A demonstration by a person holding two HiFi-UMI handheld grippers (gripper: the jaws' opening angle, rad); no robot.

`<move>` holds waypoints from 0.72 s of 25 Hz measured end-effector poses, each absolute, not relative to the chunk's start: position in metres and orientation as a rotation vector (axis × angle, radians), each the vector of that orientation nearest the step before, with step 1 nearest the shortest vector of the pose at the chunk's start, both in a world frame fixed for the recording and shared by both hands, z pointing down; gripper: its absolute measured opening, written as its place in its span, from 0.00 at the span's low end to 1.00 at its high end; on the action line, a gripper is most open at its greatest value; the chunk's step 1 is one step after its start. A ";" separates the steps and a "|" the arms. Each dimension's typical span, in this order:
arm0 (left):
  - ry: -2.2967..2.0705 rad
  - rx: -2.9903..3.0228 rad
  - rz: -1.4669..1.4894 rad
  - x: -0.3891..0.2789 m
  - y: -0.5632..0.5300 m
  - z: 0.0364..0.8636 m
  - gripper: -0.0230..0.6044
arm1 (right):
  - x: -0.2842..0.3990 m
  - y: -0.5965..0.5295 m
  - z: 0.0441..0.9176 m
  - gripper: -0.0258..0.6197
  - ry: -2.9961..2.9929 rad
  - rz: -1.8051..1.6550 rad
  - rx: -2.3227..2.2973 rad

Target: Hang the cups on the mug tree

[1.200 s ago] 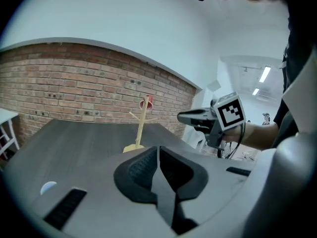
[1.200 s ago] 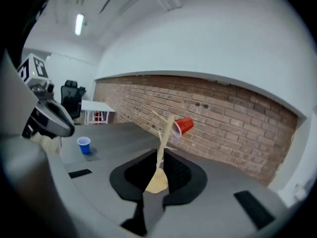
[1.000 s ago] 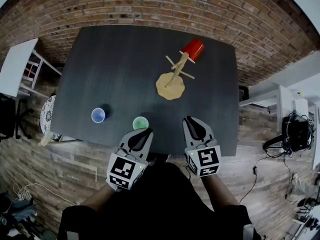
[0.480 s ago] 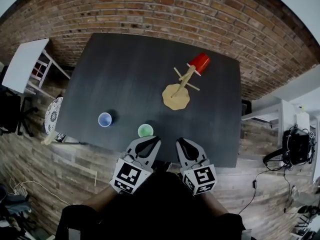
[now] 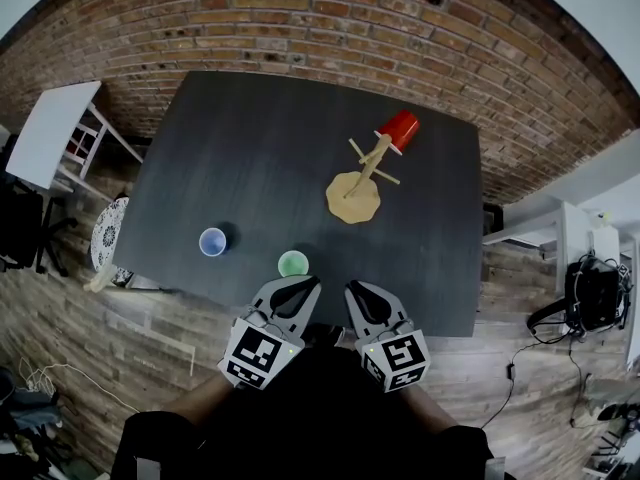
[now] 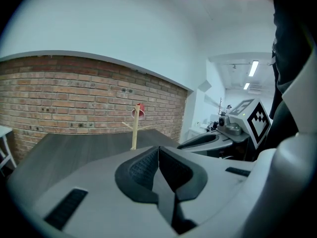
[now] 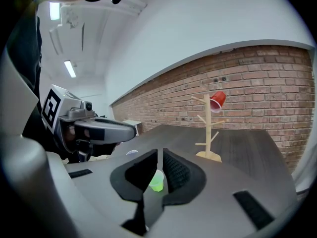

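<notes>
The wooden mug tree (image 5: 353, 183) stands on the dark table (image 5: 250, 138), right of centre, with a red cup (image 5: 399, 128) hung on an upper peg. A green cup (image 5: 292, 263) and a blue cup (image 5: 212, 241) sit upright near the table's front edge. My left gripper (image 5: 300, 286) is shut and empty, just behind the green cup. My right gripper (image 5: 352, 290) hovers beside it with its jaws almost together, holding nothing. In the right gripper view the green cup (image 7: 157, 181) shows through the slit, with the tree (image 7: 208, 128) beyond. In the left gripper view the tree (image 6: 134, 130) stands far ahead.
A brick wall (image 5: 300, 18) runs behind the table. A white side table (image 5: 50, 128) and a chair (image 5: 105, 230) stand at the left. A white desk with headphones (image 5: 590, 268) is at the right. Both grippers hang over the table's near edge.
My right gripper has drawn back and to the left, and now sits close beside the left gripper. The cups and the tree have not moved.
</notes>
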State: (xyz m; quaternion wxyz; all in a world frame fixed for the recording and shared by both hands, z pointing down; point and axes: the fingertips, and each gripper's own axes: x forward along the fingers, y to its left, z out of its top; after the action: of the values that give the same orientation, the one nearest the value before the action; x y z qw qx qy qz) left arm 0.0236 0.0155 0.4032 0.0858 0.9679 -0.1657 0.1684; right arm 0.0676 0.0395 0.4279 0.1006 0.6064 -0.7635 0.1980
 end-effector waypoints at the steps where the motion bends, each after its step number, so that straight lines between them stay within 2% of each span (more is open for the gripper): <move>1: -0.483 2.890 0.507 0.024 0.017 0.403 0.07 | 0.067 0.039 0.428 0.13 -2.257 0.585 1.788; 18: -0.599 2.812 0.427 0.018 -0.008 0.409 0.08 | 0.075 0.038 0.437 0.13 -2.264 0.627 1.755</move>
State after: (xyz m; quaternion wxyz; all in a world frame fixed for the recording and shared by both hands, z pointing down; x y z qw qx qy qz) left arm 0.0180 -0.0081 0.4092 0.1170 0.9608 -0.2045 0.1459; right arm 0.0755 0.0382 0.4374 0.1045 0.5952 -0.7678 0.2128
